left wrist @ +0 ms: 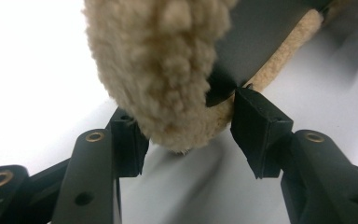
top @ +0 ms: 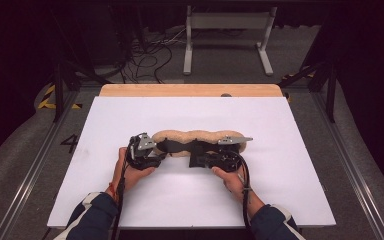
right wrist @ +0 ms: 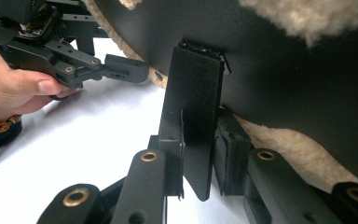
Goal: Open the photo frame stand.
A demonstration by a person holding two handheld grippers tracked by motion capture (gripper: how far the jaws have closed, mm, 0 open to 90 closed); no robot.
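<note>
- While both hands rest on the white bench (top: 280, 200), a long fleecy tan pad (top: 190, 137) with a black backing (top: 172, 145) lies across its middle, running from 9 o'clock to 3 o'clock
- At the 9 o'clock end of the pad sit the left tongs (top: 161, 154), held by the left hand (top: 132, 172)
- Seen from the left gripper view, the left tongs (left wrist: 191, 135) stand about half open around the rounded woolly tip of the fleecy pad (left wrist: 163, 65); the tip hangs between the two jaws, one pad close against the fleece, the other at the edge of the black backing (left wrist: 256, 37), and I cannot tell whether they press on it
- Toward 3 o'clock along the pad's near edge sit the right tongs (top: 196, 160), in the right hand (top: 232, 182)
- Seen from the right gripper view, the right tongs (right wrist: 200, 154) are closed on a flat black strap (right wrist: 196, 102) that stands upright from the black backing (right wrist: 298, 70), with fleece showing along the backing's edges
- Beyond the strap, at about 10 o'clock in that view, the left tongs (right wrist: 128, 69) and the left hand (right wrist: 14, 88) show over the bench
</note>
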